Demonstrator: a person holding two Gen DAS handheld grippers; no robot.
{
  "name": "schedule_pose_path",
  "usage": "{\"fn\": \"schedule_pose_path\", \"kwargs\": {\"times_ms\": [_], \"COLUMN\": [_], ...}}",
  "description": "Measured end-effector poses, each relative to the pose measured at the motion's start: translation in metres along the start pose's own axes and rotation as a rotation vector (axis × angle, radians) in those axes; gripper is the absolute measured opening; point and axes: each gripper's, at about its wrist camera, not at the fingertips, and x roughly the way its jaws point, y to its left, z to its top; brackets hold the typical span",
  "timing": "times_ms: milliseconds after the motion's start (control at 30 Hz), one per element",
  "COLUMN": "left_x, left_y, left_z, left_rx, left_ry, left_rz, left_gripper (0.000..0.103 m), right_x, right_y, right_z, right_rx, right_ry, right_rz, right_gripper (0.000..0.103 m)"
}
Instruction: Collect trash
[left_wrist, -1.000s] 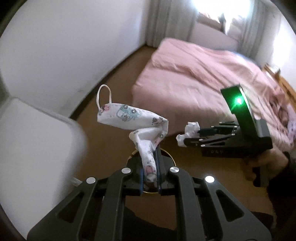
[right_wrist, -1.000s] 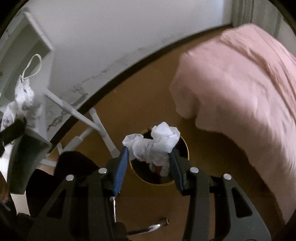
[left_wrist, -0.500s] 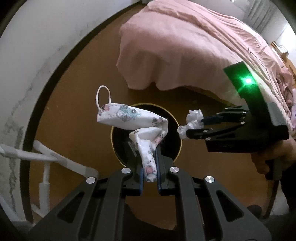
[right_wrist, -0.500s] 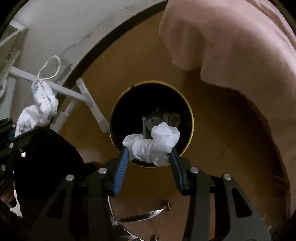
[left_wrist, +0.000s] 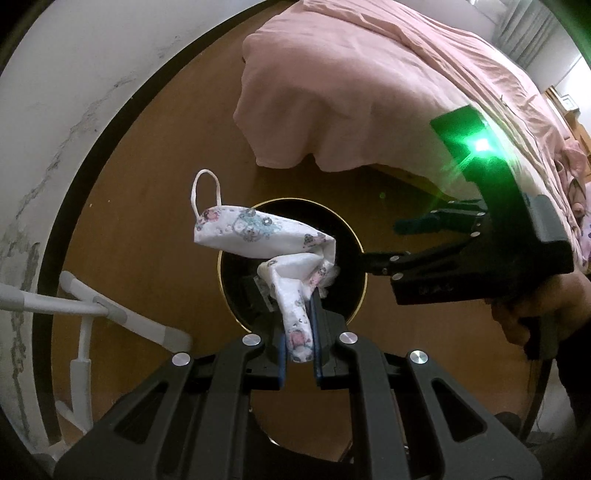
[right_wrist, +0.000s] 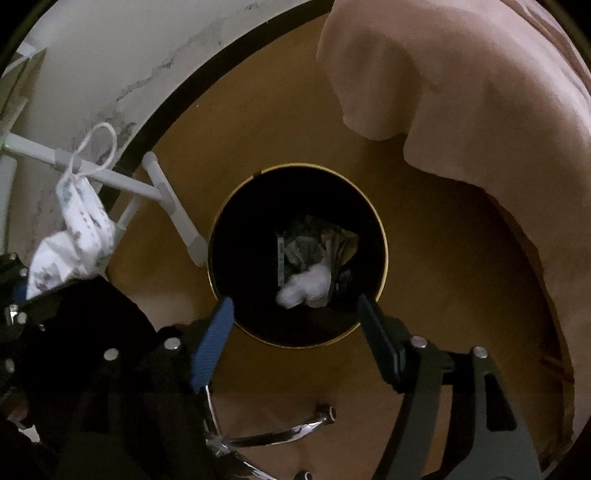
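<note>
The left gripper (left_wrist: 299, 347) is clamping the lower end of a patterned face mask (left_wrist: 258, 236), its pads pressing flat on the fabric. The mask's long axis is running up from the fingers, then bending toward ten o'clock, ear loop outermost. Directly beyond the fingertips, at twelve o'clock, the black bin (left_wrist: 356, 306) with its gold rim is sitting open below, so release looks like a straight drop.

The right gripper (right_wrist: 295, 317) is opening, nothing between its jaws; a white crumpled tissue (right_wrist: 304, 286) is lying free inside the bin (right_wrist: 369, 218), over other litter.

The bin is standing on brown floor (right_wrist: 443, 295). A pink-covered bed (left_wrist: 369, 92) is lying at one o'clock, a white wall (left_wrist: 92, 74) at ten, white frame legs (left_wrist: 110, 314) at eight.
</note>
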Motion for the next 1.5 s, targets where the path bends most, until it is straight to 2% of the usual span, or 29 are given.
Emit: {"fn": "schedule_pose_path", "kwargs": {"times_ms": [367, 433, 533, 700, 800, 933, 1067, 1133, 1233, 1333, 1433, 1500], "left_x": [0.007, 0.008, 0.005, -0.005, -0.019, -0.055, -0.130, -0.184, -0.250, -0.320, -0.364, -0.392], "left_y": [-0.010, -0.013, -0.019, -0.028, -0.031, -0.033, -0.026, -0.013, 0.013, 0.062, 0.104, 0.136], "left_z": [0.014, 0.018, 0.024, 0.028, 0.028, 0.025, 0.014, -0.003, -0.032, -0.084, -0.133, -0.175], "left_rx": [0.032, 0.041, 0.064, 0.099, 0.103, 0.105, 0.091, 0.064, -0.008, -0.167, -0.326, -0.457], "left_ry": [0.019, 0.034, 0.031, 0.013, -0.024, -0.100, -0.241, -0.347, -0.472, -0.561, -0.585, -0.573], "left_rz": [-0.013, -0.015, -0.006, 0.010, 0.035, 0.087, 0.130, 0.195, 0.281, 0.430, 0.559, 0.646], "left_gripper": [0.012, 0.035, 0.055, 0.073, 0.084, 0.089, 0.092, 0.096, 0.097, 0.097, 0.097, 0.097], "right_x": [-0.044, -0.054, -0.066, -0.091, -0.107, -0.138, -0.189, -0.214, -0.249, -0.263, -0.263, -0.257], "right_y": [-0.037, -0.043, -0.050, -0.050, -0.044, -0.026, 0.018, 0.049, 0.114, 0.192, 0.282, 0.329], "right_z": [-0.010, -0.014, -0.017, -0.022, -0.021, -0.016, -0.004, 0.004, 0.014, 0.020, 0.020, 0.016], "right_rx": [0.136, 0.159, 0.190, 0.200, 0.187, 0.149, 0.043, -0.030, -0.170, -0.319, -0.473, -0.557], "right_ry": [-0.104, -0.126, -0.151, -0.196, -0.222, -0.273, -0.373, -0.429, -0.517, -0.566, -0.576, -0.560], "right_rz": [0.030, 0.038, 0.054, 0.047, 0.039, 0.019, -0.009, -0.017, 0.011, 0.074, 0.164, 0.202], "right_gripper": [0.068, 0.068, 0.068, 0.069, 0.073, 0.076, 0.079, 0.083, 0.088, 0.092, 0.093, 0.093]}}
